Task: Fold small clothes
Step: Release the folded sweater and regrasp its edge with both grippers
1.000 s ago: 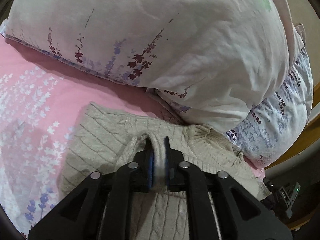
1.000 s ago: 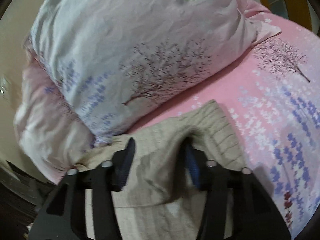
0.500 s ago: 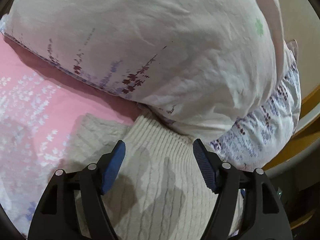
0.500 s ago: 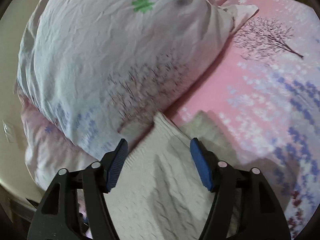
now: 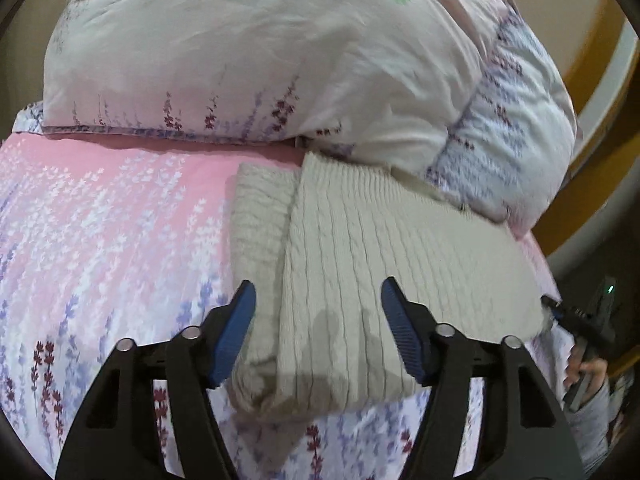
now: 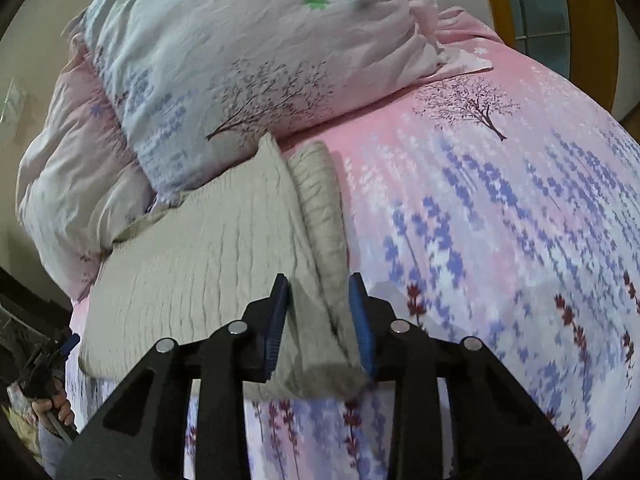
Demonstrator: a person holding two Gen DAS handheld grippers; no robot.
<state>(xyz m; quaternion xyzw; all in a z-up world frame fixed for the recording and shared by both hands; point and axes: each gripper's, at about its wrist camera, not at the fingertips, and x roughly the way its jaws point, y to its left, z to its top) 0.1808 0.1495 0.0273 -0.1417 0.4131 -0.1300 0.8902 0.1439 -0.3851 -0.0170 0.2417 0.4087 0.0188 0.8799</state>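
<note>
A folded cream cable-knit sweater [image 5: 360, 264] is lying on the pink flower-printed bed sheet [image 5: 104, 216], its far edge tucked against the pale floral pillow [image 5: 248, 52] — and it is sitting just ahead of both grippers. The left gripper [image 5: 316, 300] is hovering with its jaws spread wide, gripping nothing, the sweater's near edge lying between and below them. The right gripper [image 6: 318, 300] is holding its jaws partly closed around the sweater's thick folded side edge — both blue pads [image 6: 362, 320] appearing to press the knit.
</note>
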